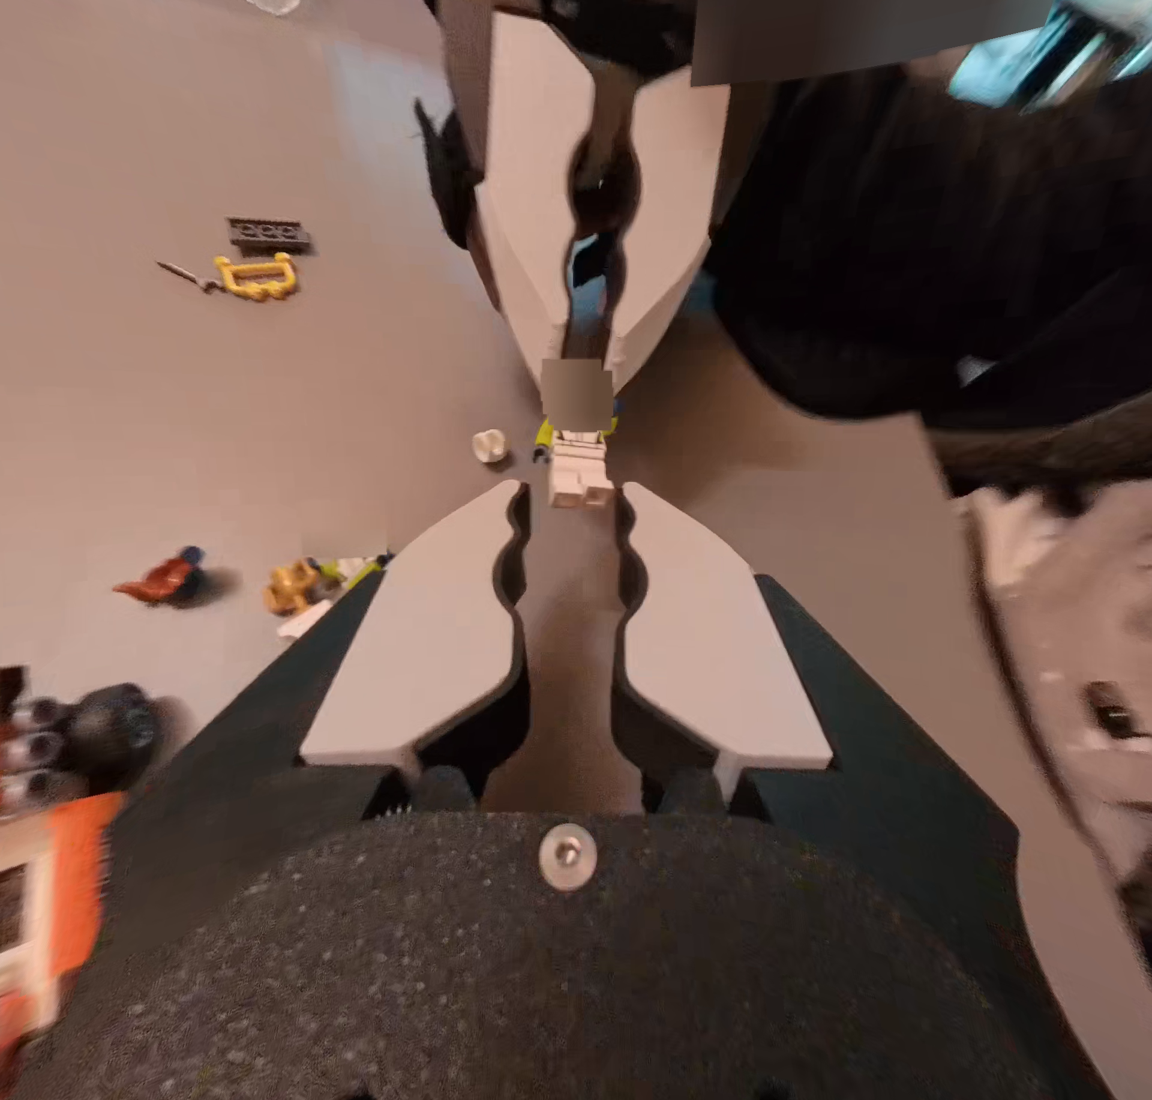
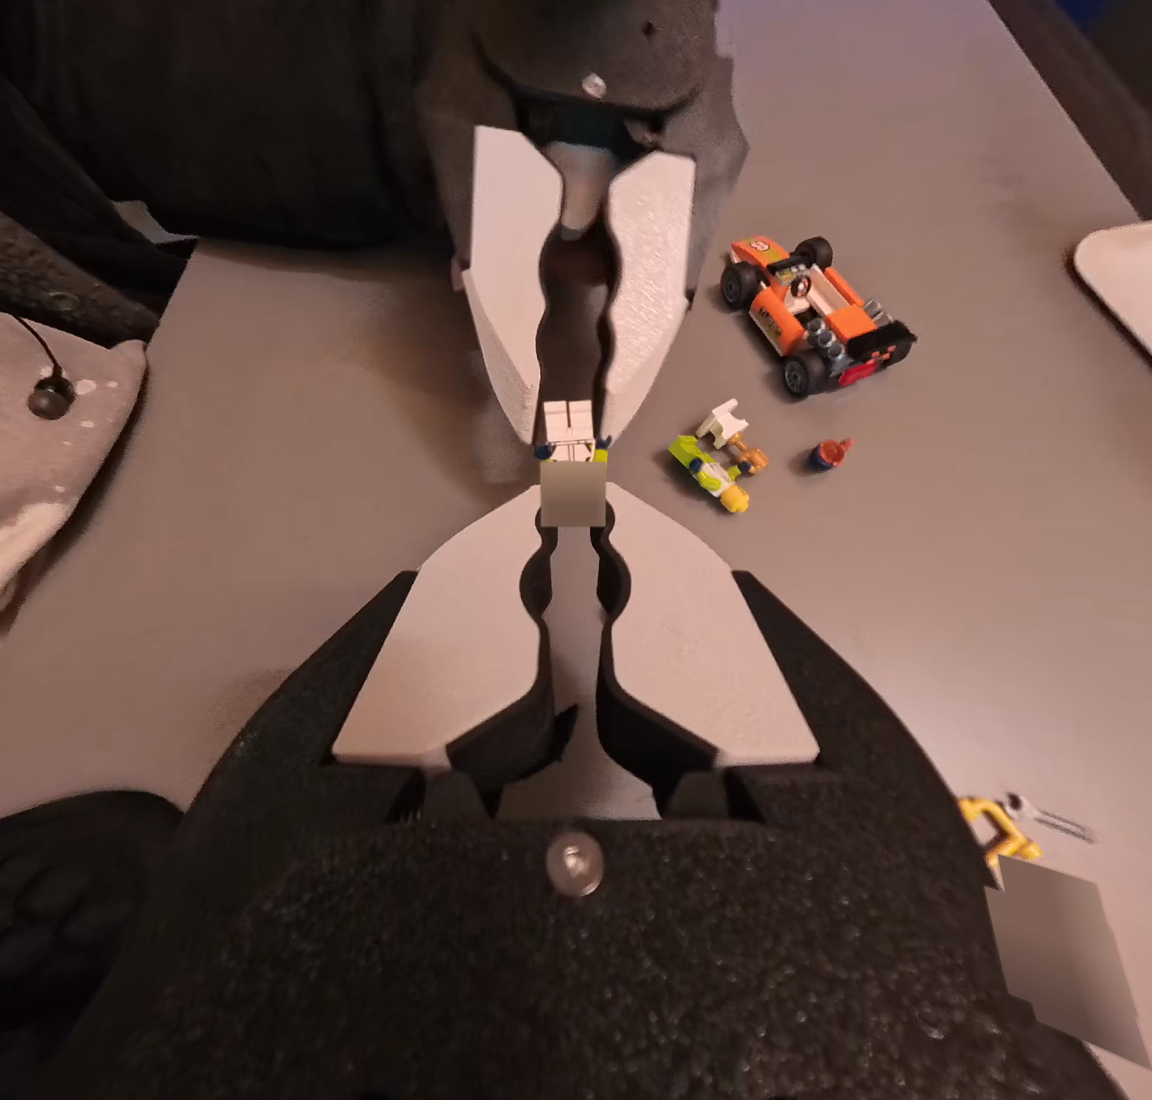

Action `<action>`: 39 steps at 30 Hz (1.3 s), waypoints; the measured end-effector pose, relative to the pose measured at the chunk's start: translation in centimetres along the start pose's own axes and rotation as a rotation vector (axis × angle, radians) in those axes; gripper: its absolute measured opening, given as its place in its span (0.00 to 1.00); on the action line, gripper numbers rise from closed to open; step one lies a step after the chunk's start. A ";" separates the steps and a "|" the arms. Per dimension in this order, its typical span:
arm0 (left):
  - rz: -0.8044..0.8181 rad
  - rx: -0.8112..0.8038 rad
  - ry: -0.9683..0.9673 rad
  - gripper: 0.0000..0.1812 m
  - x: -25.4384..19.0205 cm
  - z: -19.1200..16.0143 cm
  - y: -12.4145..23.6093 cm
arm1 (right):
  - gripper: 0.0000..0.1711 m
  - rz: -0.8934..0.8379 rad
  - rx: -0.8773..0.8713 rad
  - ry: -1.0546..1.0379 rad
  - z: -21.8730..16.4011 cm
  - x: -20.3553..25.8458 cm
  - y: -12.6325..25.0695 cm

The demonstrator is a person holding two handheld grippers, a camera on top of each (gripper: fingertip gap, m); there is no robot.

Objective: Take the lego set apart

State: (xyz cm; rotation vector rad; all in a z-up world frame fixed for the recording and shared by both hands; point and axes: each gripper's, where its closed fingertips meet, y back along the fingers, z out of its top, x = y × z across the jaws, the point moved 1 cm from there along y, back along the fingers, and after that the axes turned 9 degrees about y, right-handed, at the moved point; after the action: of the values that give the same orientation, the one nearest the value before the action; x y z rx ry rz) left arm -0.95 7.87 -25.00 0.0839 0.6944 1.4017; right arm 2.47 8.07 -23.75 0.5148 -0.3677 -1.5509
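Two grippers met tip to tip over the grey table (image 2: 312,509). Right gripper (image 2: 572,518) was clamped on the head end of a minifigure (image 2: 570,431). Left gripper (image 1: 573,496) stood apart, tips flanking its white legs. Orange lego car (image 2: 810,312) sat at two o'clock in the right wrist view; loose parts (image 2: 723,459) lay nearer.

A grey table (image 2: 312,571) carries an orange race car (image 2: 810,315), a lying minifigure (image 2: 710,474) and loose pieces (image 1: 259,259).
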 end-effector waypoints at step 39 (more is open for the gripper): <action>-0.126 -0.054 0.268 0.05 0.2 0.9 0.0 | 0.17 -0.142 0.284 -0.088 -5.8 -2.7 0.1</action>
State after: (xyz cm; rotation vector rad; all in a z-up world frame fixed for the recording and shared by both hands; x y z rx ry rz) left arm -0.54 8.32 -24.37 -0.1902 0.8672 1.3214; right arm 5.63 11.20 -28.30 0.7068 -0.6360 -1.6715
